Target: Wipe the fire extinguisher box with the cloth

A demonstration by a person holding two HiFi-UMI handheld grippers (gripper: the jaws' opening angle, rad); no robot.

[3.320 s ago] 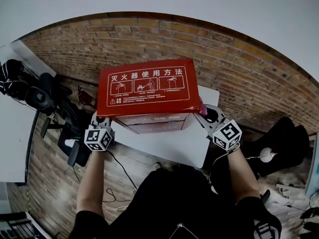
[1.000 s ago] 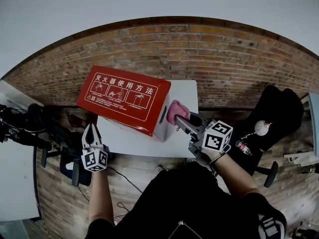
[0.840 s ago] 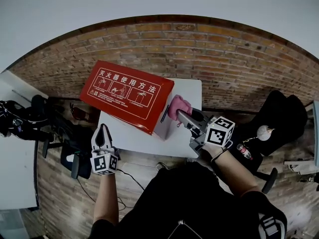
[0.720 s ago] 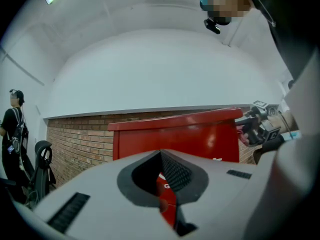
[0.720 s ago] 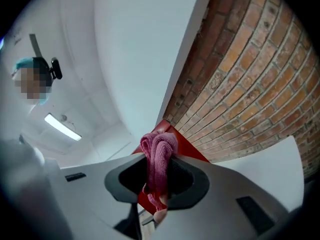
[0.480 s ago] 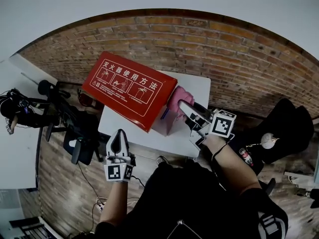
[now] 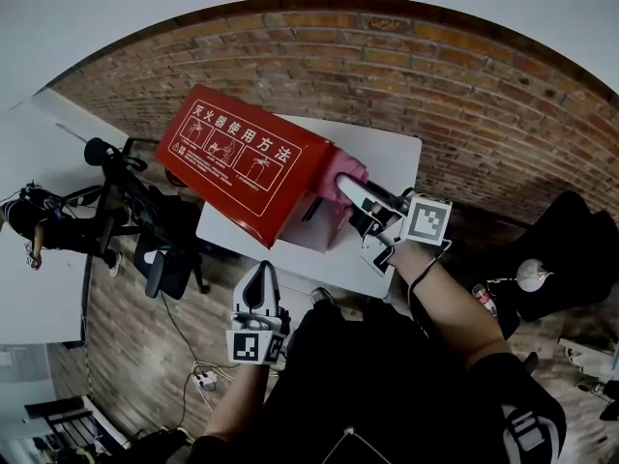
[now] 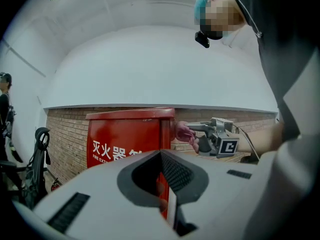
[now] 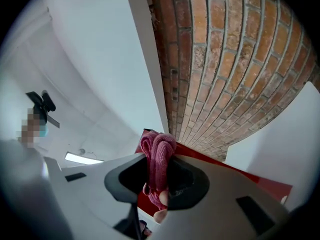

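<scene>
Clamping the cloth (image 7: 349,169) against the fire extinguisher box (image 7: 242,158) end for wiping, your right gripper (image 7: 354,192) jaws pinch it; left gripper (image 7: 259,280) jaws appear closed, empty.

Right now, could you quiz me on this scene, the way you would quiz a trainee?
1. True or false: the left gripper holds the cloth.
2. The box stands on: A a white table; B the floor; C a chair.
3. Fill in: the wall behind the box is made of ____.

Key: 1 false, the right gripper is shut on it, while the left is shut on nothing. 2 A. 3 brick.
</scene>
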